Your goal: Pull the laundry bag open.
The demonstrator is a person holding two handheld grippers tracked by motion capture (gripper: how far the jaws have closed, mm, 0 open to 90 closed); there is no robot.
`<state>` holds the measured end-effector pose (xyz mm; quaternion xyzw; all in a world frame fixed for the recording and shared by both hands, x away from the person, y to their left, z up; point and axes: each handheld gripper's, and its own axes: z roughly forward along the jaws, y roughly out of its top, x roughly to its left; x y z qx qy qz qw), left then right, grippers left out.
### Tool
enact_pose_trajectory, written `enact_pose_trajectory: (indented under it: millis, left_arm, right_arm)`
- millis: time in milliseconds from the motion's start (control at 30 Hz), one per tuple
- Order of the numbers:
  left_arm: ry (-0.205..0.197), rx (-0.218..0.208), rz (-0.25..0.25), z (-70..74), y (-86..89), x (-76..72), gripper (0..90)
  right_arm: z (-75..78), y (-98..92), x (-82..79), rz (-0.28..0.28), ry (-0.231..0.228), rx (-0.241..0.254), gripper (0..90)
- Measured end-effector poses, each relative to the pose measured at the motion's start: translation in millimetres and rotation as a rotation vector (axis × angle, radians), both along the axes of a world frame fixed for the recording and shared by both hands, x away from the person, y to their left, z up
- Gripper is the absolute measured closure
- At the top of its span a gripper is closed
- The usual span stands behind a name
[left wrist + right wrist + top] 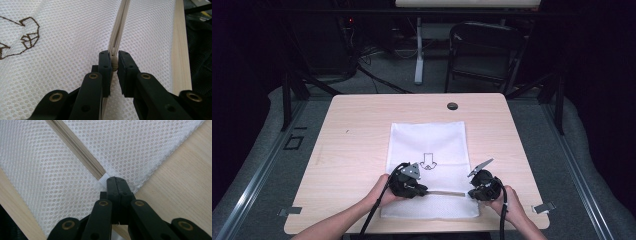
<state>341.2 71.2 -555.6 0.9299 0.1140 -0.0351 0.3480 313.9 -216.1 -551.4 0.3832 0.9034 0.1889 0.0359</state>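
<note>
Left gripper (pixel 113 63) pinches the zipper pull (pixel 114 62); right gripper (pixel 117 182) is clamped on the zipper's end at the mesh bag's (pixel 427 140) edge, flat on the table (pixel 357 130). Zipper (pixel 446 193) looks closed; nearly all left to open.

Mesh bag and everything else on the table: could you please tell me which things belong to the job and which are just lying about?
In the job:
- mesh bag
- its zipper
- zipper pull, pinched by the left gripper
- right gripper, clamped on the zipper's end

Just lying about:
- folding chair
- black cap in the table
</note>
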Motion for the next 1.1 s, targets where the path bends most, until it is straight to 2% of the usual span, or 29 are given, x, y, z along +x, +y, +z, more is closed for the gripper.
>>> enact_pose_trajectory:
  millis: [100,167,233,267,333,367,433,467,567,600,733,833,933,1033,1100]
  left_arm:
    - [0.006,0.012,0.011,-1.9,-2.2,0.5,81.5]
    - [0.008,0.003,0.007,-2.8,-3.7,0.0,81.5]
    - [0.003,0.011,0.009,-1.8,-4.6,-0.6,81.5]
    - [0.008,0.002,0.008,-2.0,-4.8,-1.1,81.5]
    - [-0.007,0.017,0.004,1.0,-4.0,-2.1,81.5]
    - [0.001,-0.002,0.001,0.8,-3.8,-2.6,81.5]
    - [-0.019,0.012,-0.004,3.6,-3.5,-4.2,81.5]
    - [-0.012,-0.008,-0.01,2.7,-3.5,-4.5,81.5]
    - [-0.006,0.006,-0.007,1.8,-1.3,-3.4,81.5]
    - [-0.011,0.011,-0.005,1.6,0.1,-2.8,81.6]
    - [-0.006,0.011,0.017,0.7,9.6,-2.4,81.6]
    - [-0.005,0.024,0.027,1.3,15.9,-3.0,81.5]
    - [-0.003,0.02,0.033,1.7,19.9,-4.1,81.5]
    - [-0.002,0.022,0.042,1.5,25.5,-4.2,81.5]
    - [-0.003,0.03,0.049,1.1,28.8,-4.6,81.5]
  right_arm:
    - [0.2,-0.5,-1.2,-0.001,0.002,-0.001,90.0]
    - [-0.4,-2.0,-1.5,0.0,0.006,0.013,90.0]
    - [0.1,-3.0,-1.8,-0.005,0.009,0.003,90.0]
    - [0.2,-3.3,-2.0,-0.003,0.009,0.002,90.0]
    - [0.3,-3.1,-2.0,-0.001,0.009,-0.001,90.0]
    - [0.2,-3.2,-2.0,0.0,0.008,0.0,90.0]
    - [-0.4,-3.5,-2.6,-0.008,0.002,0.007,90.0]
    - [-0.1,-4.0,-2.8,-0.008,0.004,0.003,90.0]
    - [0.0,-3.7,-2.8,-0.004,0.003,0.0,90.0]
    - [-0.4,-3.6,-2.7,0.0,0.006,0.015,90.0]
    - [0.4,-3.4,-2.2,0.001,0.007,-0.002,90.0]
    - [0.0,-3.5,-2.5,-0.002,0.007,0.007,90.0]
    - [-0.4,-3.3,-2.6,-0.007,0.006,0.014,90.0]
    - [0.4,-3.7,-1.8,0.008,0.009,-0.002,90.0]
    - [-0.4,-4.0,-1.7,0.014,0.007,0.016,90.0]
